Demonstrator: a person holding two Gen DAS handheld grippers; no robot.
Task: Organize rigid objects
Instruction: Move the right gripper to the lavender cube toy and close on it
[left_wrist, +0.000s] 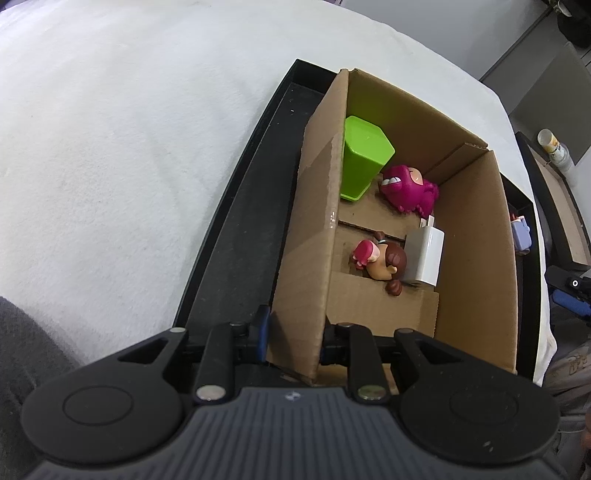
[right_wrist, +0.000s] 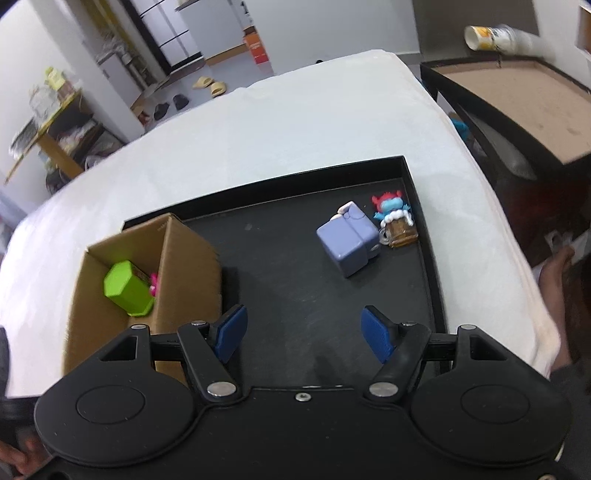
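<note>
Left gripper (left_wrist: 295, 338) fingers clamp the cardboard box (left_wrist: 314, 229) wall; right gripper (right_wrist: 303, 334) fingers spread, purple cube (right_wrist: 349, 240) ahead.

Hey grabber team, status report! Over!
Left gripper clamped on cardboard box wall. Right gripper open, empty. Purple cube toy loose on black tray. Path clear.

One cardboard box (left_wrist: 476, 236) stands on one black tray (right_wrist: 303, 295). Inside the box are four things — one green cup (left_wrist: 364, 157), one magenta figure (left_wrist: 408, 188), one brown-haired doll (left_wrist: 380, 260), one white block (left_wrist: 424, 258). On the open tray floor lie two more — one lavender block (right_wrist: 349, 240) and one red-and-blue figurine (right_wrist: 393, 218).
</note>
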